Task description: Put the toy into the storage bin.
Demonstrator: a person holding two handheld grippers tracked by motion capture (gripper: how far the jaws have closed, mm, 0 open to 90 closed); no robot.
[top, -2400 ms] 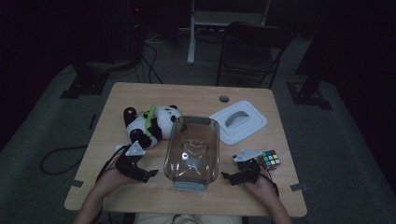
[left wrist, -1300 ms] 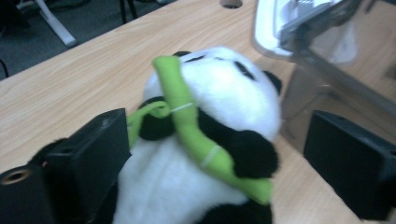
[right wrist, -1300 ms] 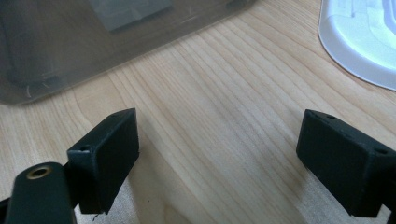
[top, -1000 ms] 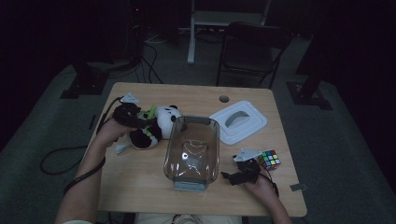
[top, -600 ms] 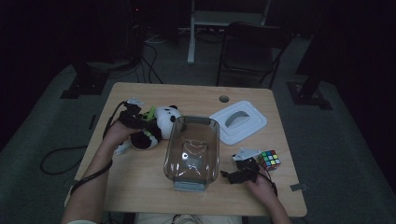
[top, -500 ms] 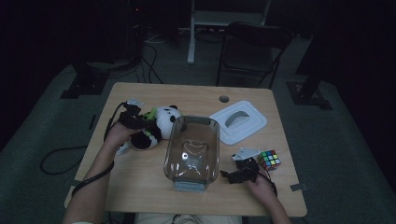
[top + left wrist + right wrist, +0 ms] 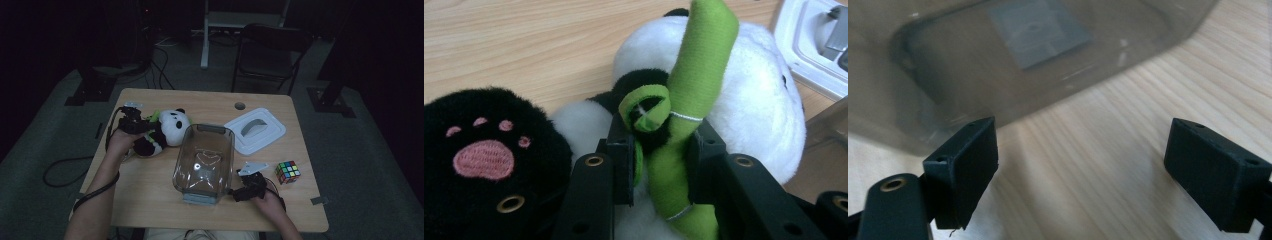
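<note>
Lying at the left of the high view, the panda toy [image 7: 162,130] meets the left gripper [image 7: 137,122], while the right gripper [image 7: 245,187] sits beside the clear bin [image 7: 204,159]. Left gripper view: jaws, just closing, pinch the green bamboo stalk [image 7: 676,135] at centre. Right gripper view: jaws wide, bin upper left.

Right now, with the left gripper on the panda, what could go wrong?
The left gripper has just been closing on the panda's thin green bamboo stalk, not its body; lifted, the toy may swing or slip. The right gripper is open beside the clear bin and could nudge it.
</note>
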